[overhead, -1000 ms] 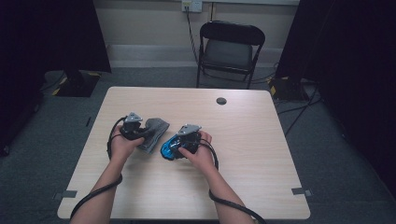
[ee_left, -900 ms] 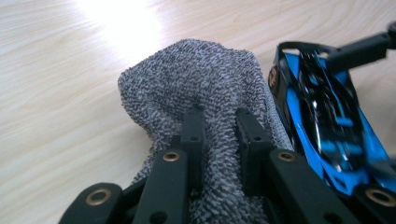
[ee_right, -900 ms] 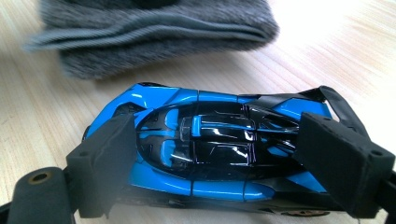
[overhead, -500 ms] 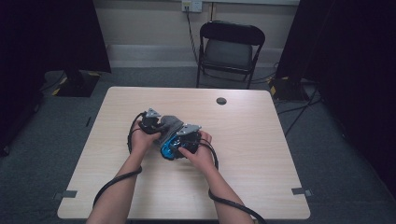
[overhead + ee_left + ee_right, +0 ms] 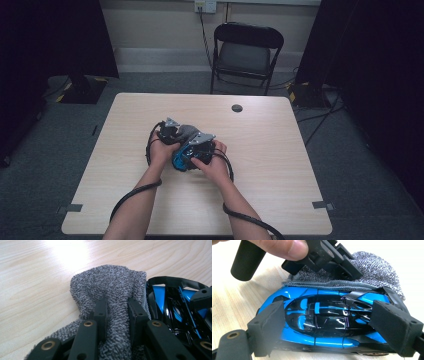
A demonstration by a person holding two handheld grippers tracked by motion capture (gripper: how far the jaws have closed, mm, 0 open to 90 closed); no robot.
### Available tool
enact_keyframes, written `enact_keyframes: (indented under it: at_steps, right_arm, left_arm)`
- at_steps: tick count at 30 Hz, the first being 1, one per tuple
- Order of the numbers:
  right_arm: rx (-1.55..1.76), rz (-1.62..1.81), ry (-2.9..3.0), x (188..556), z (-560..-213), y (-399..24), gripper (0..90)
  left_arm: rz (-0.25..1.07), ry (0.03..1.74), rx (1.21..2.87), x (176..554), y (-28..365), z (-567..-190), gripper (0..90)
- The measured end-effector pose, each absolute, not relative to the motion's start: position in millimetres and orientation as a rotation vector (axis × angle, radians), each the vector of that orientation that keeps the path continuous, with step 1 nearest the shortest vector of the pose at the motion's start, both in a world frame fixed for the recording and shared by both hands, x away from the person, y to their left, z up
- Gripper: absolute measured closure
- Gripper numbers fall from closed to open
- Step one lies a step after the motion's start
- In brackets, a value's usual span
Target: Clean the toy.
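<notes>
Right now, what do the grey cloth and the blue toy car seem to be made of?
The grey cloth looks like terry or microfibre: a looped, nubby, matte pile with a stitched hem. The blue toy car seems to be glossy painted plastic or metal, I cannot tell which: hard, smooth panels with sharp light reflections.

Both forearms angled inward, left gripper (image 5: 176, 131) jaws clamped narrow, just easing apart, right gripper (image 5: 192, 152) jaws clamped wide, hands nearly touching.

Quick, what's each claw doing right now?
Left gripper: closed on the grey cloth.
Right gripper: closed on the blue toy car.
</notes>
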State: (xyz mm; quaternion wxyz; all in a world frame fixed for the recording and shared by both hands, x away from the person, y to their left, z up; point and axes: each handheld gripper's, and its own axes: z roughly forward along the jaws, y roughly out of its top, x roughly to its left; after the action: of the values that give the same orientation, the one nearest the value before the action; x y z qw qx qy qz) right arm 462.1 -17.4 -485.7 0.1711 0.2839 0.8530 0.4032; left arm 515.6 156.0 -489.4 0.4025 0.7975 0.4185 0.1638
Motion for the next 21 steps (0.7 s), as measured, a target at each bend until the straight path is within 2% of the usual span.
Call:
enact_keyframes:
  at_steps: [21]
  right_arm:
    - [0.8, 1.149, 2.422, 462.1, -486.1, -18.0, 12.1]
  left_arm:
    - [0.402, 1.021, 2.048, 512.9, 158.0, -490.5, 75.1]
